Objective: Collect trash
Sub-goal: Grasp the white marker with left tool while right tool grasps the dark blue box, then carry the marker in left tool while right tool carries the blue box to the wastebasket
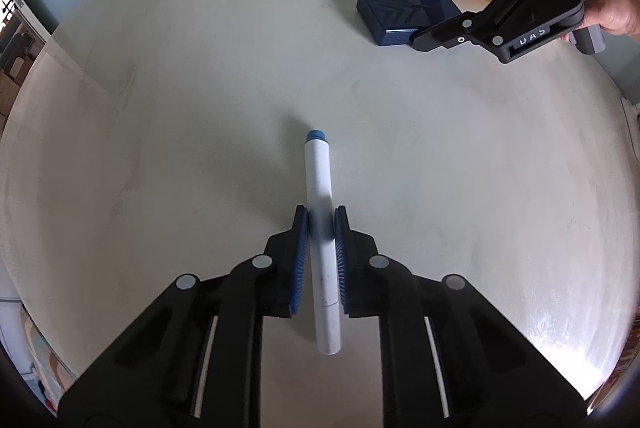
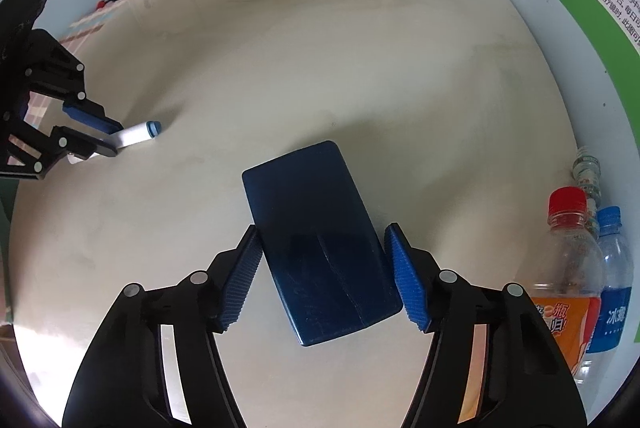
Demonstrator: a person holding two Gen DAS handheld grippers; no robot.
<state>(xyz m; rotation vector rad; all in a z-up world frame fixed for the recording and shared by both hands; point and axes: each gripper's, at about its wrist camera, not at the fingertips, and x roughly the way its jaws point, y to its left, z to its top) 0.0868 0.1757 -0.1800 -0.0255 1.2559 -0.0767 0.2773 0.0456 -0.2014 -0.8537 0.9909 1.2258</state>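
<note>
A white marker [image 1: 322, 224] is clamped between the fingers of the left gripper [image 1: 321, 214], above the table [image 1: 200, 88]. A dark blue case [image 2: 320, 240] is bracketed by the spread right gripper [image 2: 323, 240], ungrasped. Bottles [image 2: 576, 268] at the far right edge look uncollected. No bin is visible; whether the case counts as trash cannot be told.

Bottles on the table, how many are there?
3, all at the table's edge by the wall: a red-capped bottle with an orange label, a blue-capped bottle behind it, and a clear bottle farther back. More could be out of view.
</note>
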